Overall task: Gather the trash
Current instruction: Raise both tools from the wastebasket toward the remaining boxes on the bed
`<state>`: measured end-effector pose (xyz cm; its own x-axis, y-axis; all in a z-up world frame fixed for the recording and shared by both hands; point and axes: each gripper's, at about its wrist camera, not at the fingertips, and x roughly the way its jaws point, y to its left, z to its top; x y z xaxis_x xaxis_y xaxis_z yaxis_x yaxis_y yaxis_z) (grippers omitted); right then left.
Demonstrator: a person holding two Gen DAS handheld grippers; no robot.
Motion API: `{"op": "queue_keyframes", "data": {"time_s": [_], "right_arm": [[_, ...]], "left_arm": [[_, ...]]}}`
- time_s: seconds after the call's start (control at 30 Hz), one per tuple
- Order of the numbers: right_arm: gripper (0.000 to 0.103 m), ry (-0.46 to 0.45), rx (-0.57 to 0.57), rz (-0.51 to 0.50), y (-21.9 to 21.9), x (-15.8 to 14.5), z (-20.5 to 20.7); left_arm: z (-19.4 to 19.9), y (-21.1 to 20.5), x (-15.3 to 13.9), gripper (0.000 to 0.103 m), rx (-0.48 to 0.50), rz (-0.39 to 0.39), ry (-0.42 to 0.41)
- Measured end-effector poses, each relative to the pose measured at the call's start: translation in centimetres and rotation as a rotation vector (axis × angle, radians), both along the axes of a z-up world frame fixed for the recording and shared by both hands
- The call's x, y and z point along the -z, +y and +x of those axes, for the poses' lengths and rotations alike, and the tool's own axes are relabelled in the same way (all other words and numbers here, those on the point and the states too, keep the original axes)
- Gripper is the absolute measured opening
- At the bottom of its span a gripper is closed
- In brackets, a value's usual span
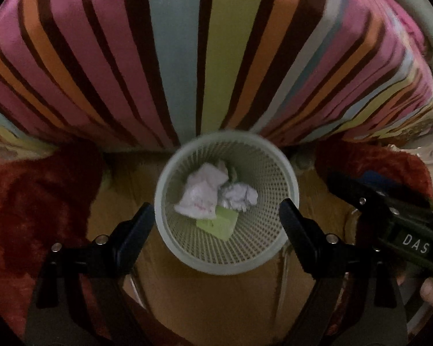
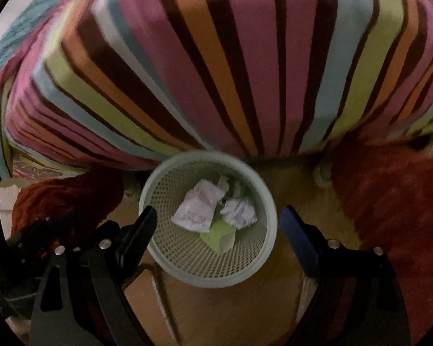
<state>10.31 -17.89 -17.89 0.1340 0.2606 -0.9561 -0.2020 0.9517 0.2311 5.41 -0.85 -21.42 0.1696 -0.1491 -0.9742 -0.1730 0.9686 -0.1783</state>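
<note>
Across top of both views runs the striped bedding (image 1: 187, 57); below it, centre frame, the mesh bin (image 1: 226, 262) holds crumpled paper (image 1: 202, 193), tissue wad (image 1: 239, 197) & a green slip (image 1: 218, 223). Left gripper (image 1: 216, 216) & right gripper (image 2: 218, 222) hang over it, jaws released, nothing btwn them. Judgement: drop looks done, so lift straight up, clear of the rim, before seeking more trash.

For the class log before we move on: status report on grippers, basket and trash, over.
Left gripper open, empty. Right gripper open, empty. Crumpled papers and green piece inside mesh basket. Nothing blocking the basket mouth.
</note>
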Motion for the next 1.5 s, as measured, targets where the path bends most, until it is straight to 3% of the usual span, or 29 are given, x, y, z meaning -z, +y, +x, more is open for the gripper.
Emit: {"op": "queue_keyframes", "data": {"time_s": [0.27,0.43,0.67,0.9,1.17,1.5], "right_arm": [[0.083,-0.26,0.019,0.031,-1.1,-5.1,0.8],[0.083,-0.371,0.025,0.08,-1.9,-7.4,1.8],[0.083,-0.485,-0.015,0.106,-1.3,-9.9,3.2],[0.083,-0.531,-0.069,0.115,0.2,-11.8,5.3],[0.083,-0.541,-0.12,0.11,1.6,-12.8,8.0],[0.083,-0.537,-0.133,0.096,2.1,-12.6,10.9]], "left_arm": [[-0.5,0.5,-4.1,0.086,0.025,0.023,-0.164],[-0.6,0.8,-6.2,0.086,0.022,0.063,-0.25],[0.8,2.0,-9.6,0.086,-0.01,0.042,-0.356],[4.0,4.1,-12.7,0.086,-0.065,0.001,-0.421],[8.9,5.6,-16.1,0.086,-0.025,0.073,-0.495],[13.7,6.6,-17.2,0.086,0.002,0.07,-0.513]]}}
